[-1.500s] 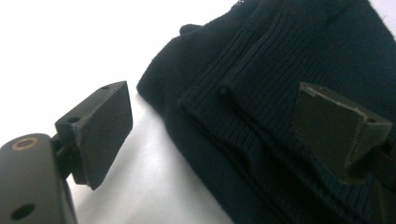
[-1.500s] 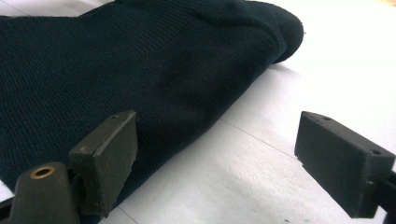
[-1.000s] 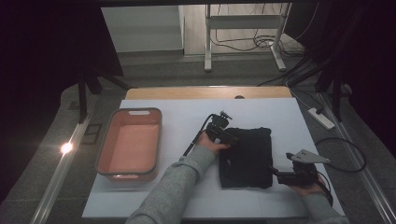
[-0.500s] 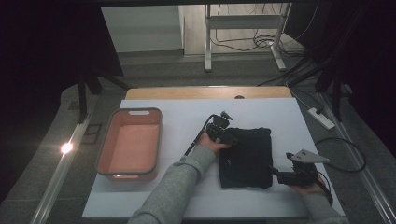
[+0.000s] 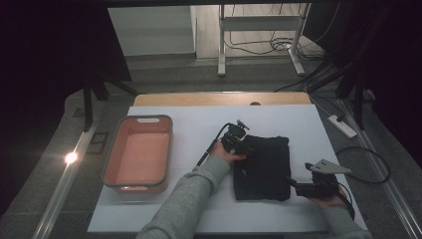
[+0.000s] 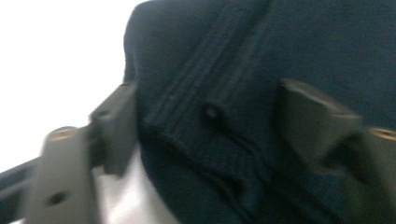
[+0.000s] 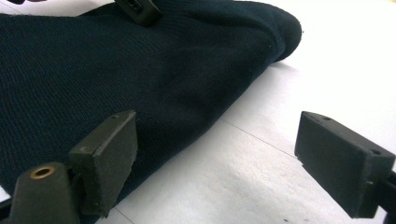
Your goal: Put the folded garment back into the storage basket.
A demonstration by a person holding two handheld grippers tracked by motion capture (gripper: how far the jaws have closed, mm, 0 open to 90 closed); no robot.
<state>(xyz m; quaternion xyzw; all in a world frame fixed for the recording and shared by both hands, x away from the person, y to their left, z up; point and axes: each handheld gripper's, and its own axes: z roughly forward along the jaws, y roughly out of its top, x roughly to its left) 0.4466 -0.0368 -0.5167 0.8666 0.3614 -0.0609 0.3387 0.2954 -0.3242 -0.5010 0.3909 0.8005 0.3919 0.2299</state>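
Pink tub (image 5: pixel 138 152) on desk (image 5: pixel 189 127): contents not discernible. Left tool (image 5: pixel 247 148) jaws just closing around dark garment's (image 5: pixel 263 167) edge, not yet pressing; right tool (image 5: pixel 290 180) open beside it.

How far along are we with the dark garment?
Done: the garment lies folded into a rectangle on the white table. In hand: the left gripper sits at its upper left corner, jaws just closing with fabric between them, though not yet clearly pressing; the right gripper is open at the lower right edge, one jaw over the cloth. Left: probably gripping, lifting and moving it to the basin, which holds nothing.
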